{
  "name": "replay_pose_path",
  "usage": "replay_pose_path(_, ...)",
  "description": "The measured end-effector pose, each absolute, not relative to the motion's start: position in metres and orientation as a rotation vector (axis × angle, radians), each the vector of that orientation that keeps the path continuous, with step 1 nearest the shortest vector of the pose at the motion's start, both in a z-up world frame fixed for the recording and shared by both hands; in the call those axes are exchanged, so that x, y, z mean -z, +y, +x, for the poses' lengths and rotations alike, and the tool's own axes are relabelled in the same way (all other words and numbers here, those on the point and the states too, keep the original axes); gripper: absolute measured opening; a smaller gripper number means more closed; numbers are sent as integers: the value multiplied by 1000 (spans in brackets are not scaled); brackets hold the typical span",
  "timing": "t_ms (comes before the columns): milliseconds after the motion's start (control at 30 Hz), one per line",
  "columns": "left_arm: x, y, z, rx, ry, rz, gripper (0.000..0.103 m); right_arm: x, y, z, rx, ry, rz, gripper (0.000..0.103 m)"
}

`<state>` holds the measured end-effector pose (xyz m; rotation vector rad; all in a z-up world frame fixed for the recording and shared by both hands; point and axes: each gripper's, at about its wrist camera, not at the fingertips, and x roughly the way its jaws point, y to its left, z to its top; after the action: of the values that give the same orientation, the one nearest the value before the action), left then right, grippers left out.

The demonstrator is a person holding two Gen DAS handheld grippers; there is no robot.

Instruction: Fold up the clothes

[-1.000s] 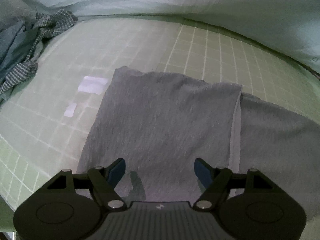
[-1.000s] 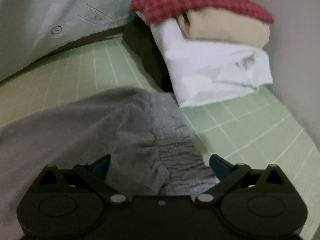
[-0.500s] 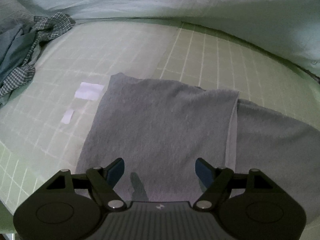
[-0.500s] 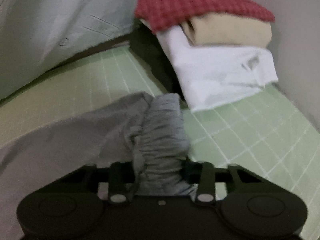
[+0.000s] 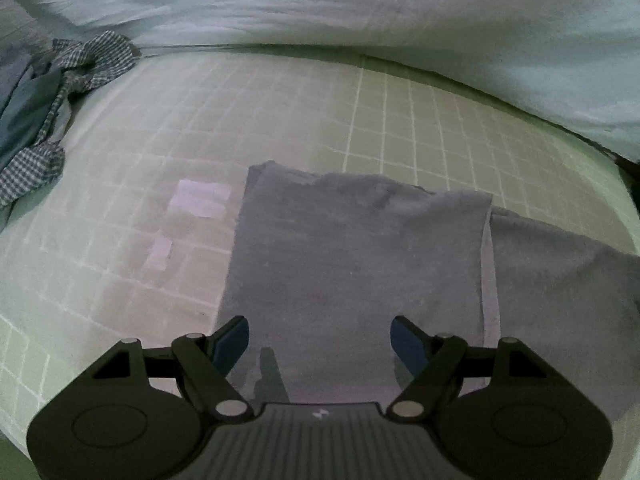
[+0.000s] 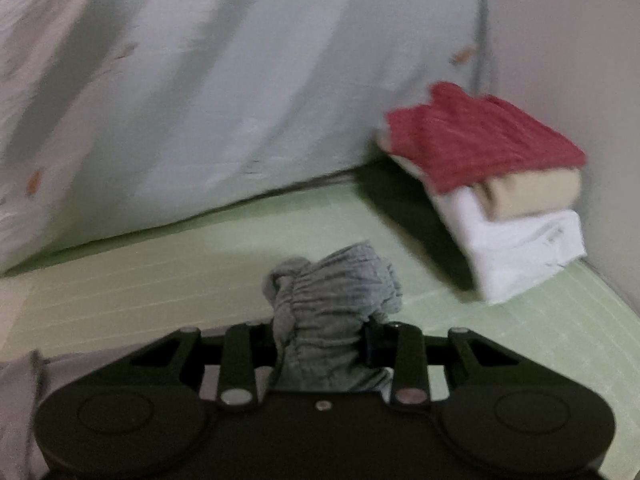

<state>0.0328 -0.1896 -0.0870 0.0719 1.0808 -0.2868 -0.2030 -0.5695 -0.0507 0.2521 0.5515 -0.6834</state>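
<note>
Your bed (image 5: 280, 128) with its green checked sheet carries everything, a pale quilt (image 5: 360, 12) banked along its far side. The grey garment (image 5: 352, 264) lies flat across the middle, partly folded. A stack of folded clothes (image 6: 500, 196) — red on top, beige, then white — sits in the corner. Rumpled checked clothes (image 5: 52, 92) lie far left. Your right gripper (image 6: 324, 344) is clamped on the garment's gathered waistband (image 6: 332, 292), lifted off the sheet; your left gripper (image 5: 320, 340) hovers over the garment, jaws wide apart — empty.

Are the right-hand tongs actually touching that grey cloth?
Touching: the right wrist view shows the right tongs shut on the grey garment's gathered waistband.
</note>
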Motion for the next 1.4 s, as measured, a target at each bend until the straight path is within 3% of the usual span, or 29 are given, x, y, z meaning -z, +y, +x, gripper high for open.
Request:
replay_pose_path(233, 83, -151, 38, 342, 1082, 55, 79, 59, -458, -152, 536, 600, 183, 36)
replay_pose_path(433, 89, -129, 43, 382, 1106, 69, 79, 120, -387, -106, 430, 848, 135, 49)
replay_pose_path(467, 89, -126, 44, 388, 1106, 72, 79, 126, -380, -104, 427, 865, 133, 54)
replay_pose_path(533, 89, -121, 44, 401, 1100, 74, 79, 119, -370, -110, 422, 824, 130, 54)
replay_pose_path(800, 93, -122, 47, 403, 1112, 58, 79, 72, -409, -145, 579, 563, 285, 60)
replay_pose_path(1167, 96, -131, 35, 389, 1123, 66, 79, 125, -463, -129, 641, 791, 89, 60)
replay_pose_path(1400, 97, -131, 29, 373, 1129, 58, 79, 118, -412, -105, 363, 758, 148, 60)
